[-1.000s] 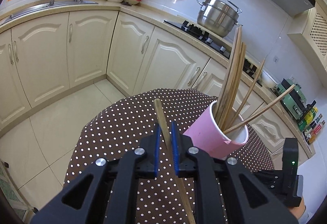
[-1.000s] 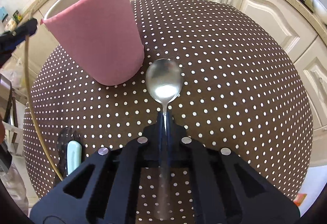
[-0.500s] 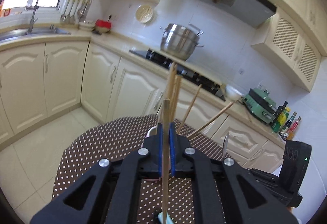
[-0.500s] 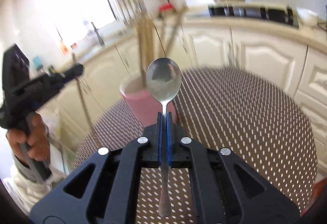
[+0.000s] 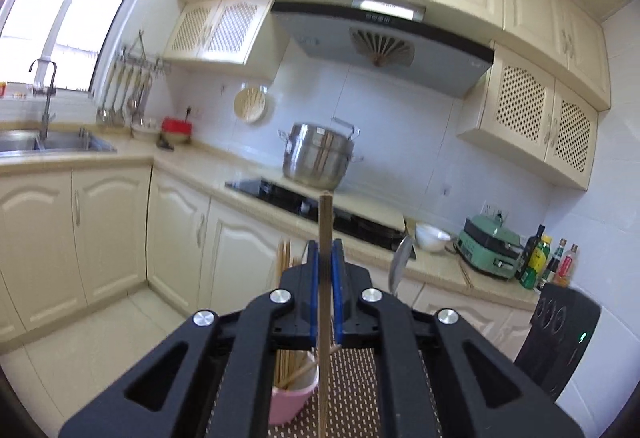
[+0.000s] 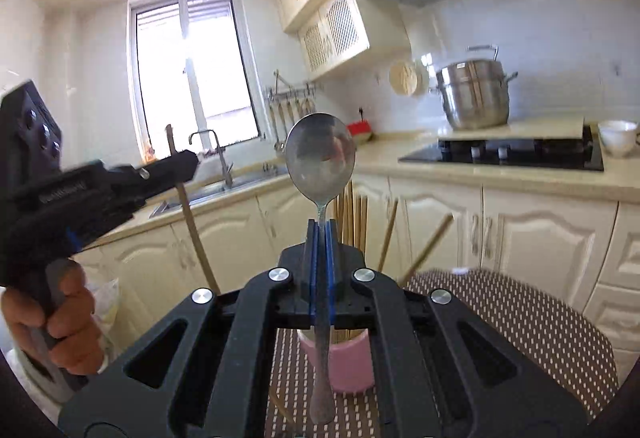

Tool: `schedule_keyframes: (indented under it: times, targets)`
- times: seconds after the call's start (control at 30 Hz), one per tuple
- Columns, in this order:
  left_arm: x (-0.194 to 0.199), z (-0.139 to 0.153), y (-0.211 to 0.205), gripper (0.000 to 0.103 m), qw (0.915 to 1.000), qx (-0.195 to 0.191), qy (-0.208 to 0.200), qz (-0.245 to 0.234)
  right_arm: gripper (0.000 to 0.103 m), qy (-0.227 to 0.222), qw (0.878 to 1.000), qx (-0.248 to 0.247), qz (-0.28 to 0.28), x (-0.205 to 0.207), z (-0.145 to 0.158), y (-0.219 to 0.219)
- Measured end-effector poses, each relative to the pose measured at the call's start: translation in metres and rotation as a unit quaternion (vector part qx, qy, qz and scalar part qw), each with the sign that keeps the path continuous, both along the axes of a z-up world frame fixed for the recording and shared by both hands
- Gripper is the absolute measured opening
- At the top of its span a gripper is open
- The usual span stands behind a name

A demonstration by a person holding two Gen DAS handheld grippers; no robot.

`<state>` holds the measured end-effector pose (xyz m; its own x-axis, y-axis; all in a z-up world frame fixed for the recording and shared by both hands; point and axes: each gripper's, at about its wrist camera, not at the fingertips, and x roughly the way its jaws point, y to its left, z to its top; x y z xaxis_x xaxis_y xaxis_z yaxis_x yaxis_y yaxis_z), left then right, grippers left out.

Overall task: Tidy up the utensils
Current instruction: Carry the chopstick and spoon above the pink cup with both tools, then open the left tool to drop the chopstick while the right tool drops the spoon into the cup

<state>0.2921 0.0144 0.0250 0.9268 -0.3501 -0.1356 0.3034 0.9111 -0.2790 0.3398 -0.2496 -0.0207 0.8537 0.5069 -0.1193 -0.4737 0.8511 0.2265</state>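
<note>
Jaws pinching: left gripper a chopstick, right gripper a spoon. Both now lifted off the tablecloth, above the pink cup; insertion next.

Two black hand-held grippers: left, right; one slim wooden chopstick clamped in the left; one steel spoon clamped in the right; one pink cup on the dotted counter; chopsticks bunched in cup, number indeterminate; one steel stockpot; one white bowl.
</note>
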Motion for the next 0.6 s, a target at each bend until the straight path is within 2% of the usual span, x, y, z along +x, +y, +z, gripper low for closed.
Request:
schedule_keyframes:
  times: [0.13, 0.27, 0.47, 0.6]
  targets:
    - [-0.003, 0.018, -0.005, 0.006, 0.9978, 0.002, -0.062, 0.023, 0.004, -0.027, 0.999, 0.015, -0.016, 0.003, 0.007, 0.011]
    - [0.007, 0.021, -0.007, 0.006, 0.9949, 0.002, -0.094, 0.036, 0.004, -0.042, 0.999, 0.027, -0.021, 0.016, 0.006, 0.019]
    - [0.034, 0.001, -0.009, 0.006, 0.9941, 0.018, -0.093, 0.052, 0.004, -0.034, 0.999, 0.038, -0.015, 0.035, -0.008, 0.026]
    - [0.054, -0.025, -0.009, 0.006, 0.9965, 0.028, -0.062, 0.049, 0.004, -0.026, 0.999, 0.044, -0.016, 0.043, -0.020, 0.028]
